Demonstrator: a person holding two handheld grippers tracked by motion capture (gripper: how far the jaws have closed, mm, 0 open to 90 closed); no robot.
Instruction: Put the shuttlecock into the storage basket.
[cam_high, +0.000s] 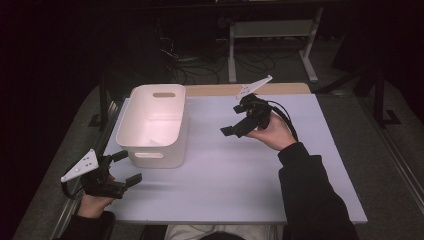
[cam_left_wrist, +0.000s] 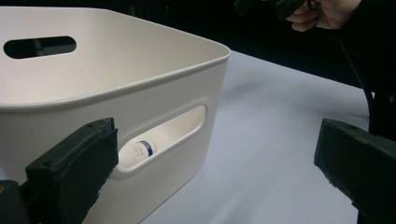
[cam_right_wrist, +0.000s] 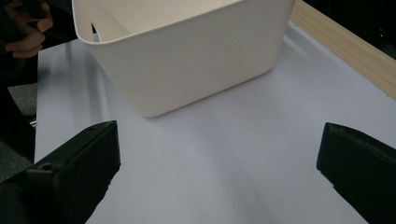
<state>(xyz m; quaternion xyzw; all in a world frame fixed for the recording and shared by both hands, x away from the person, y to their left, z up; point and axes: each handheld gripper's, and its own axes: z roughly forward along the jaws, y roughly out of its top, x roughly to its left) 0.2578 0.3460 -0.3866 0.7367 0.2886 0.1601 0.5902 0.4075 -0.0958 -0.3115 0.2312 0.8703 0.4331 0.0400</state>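
Observation:
A white plastic bin (cam_high: 156, 134) with handle slots stands on the left half of the pale table (cam_high: 240, 170). Through its near slot in the left gripper view, a small white bottle with a blue label (cam_left_wrist: 140, 150) lies inside the bin (cam_left_wrist: 140, 79). My left gripper (cam_high: 127, 167) hovers just in front of the bin's near wall, open and holding nothing (cam_left_wrist: 215, 158). My right gripper (cam_high: 231, 120) is held above the table to the right of the bin, tilted toward it, open and holding nothing (cam_right_wrist: 217, 172). The bin's side wall (cam_right_wrist: 187, 51) faces it.
A strip of wooden table edge (cam_high: 225, 90) runs behind the bin and shows at the right in the right gripper view (cam_right_wrist: 341, 46). Dark floor, cables and a white frame (cam_high: 270, 35) lie beyond the table. Bare table surface spreads between the two hands.

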